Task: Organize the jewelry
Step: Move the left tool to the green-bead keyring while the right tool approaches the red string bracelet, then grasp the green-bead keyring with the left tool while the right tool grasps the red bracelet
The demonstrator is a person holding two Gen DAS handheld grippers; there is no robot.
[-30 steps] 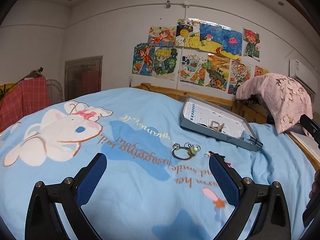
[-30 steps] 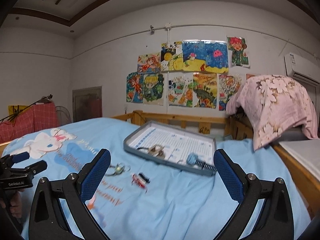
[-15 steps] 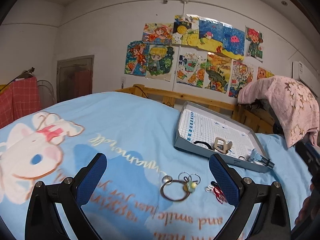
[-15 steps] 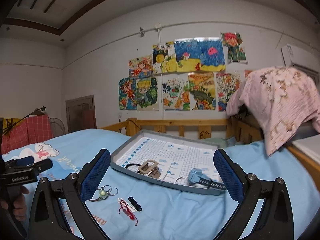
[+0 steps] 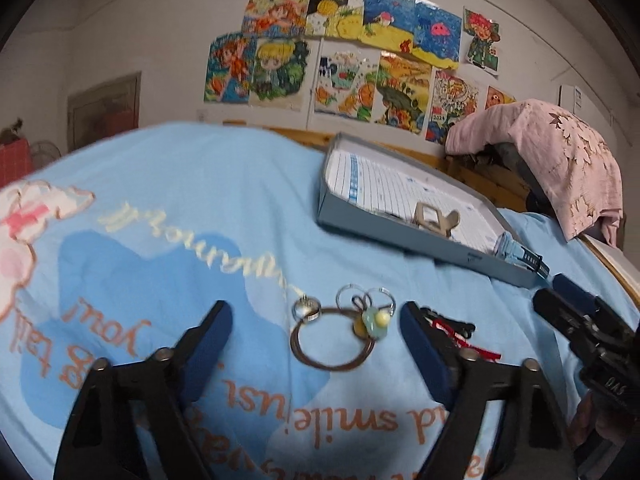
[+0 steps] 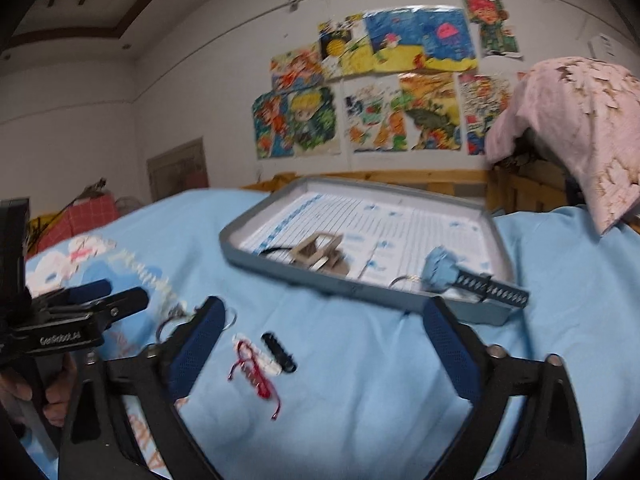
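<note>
The jewelry I'm sorting lies in a loose cluster on the blue bedspread (image 5: 168, 184), just short of the grey tray (image 5: 404, 236). Nearest my left tongs (image 5: 316, 330) is a thin dark bangle (image 5: 332, 340) lying flat, with a small silver ring (image 5: 306, 307) touching its far rim and a pale green bead charm (image 5: 374, 320) with wire loops resting on its right edge. The left tongs stand wide apart, empty, with the bangle sitting between their blue pads (image 5: 212, 340) but touching neither.

To the right of that group I see a red cord bracelet (image 6: 252, 372) and a short black beaded piece (image 6: 279, 352) just beside it, both on the bedspread. My right tongs (image 6: 320, 350) are also spread wide and hold nothing; the red cord and black piece lie between their pads, closer to the left one.

Inside the tray, on its lined paper floor, a beige hair claw (image 6: 318, 256) rests near the front wall, and a light blue watch (image 6: 444, 272) with a dark strap hangs over the tray's near right corner.

Beyond the tray stands a wooden headboard (image 6: 400, 178), colourful drawings (image 6: 376, 80) on the wall, and a pink flowered cloth (image 6: 576, 128) at the right.
</note>
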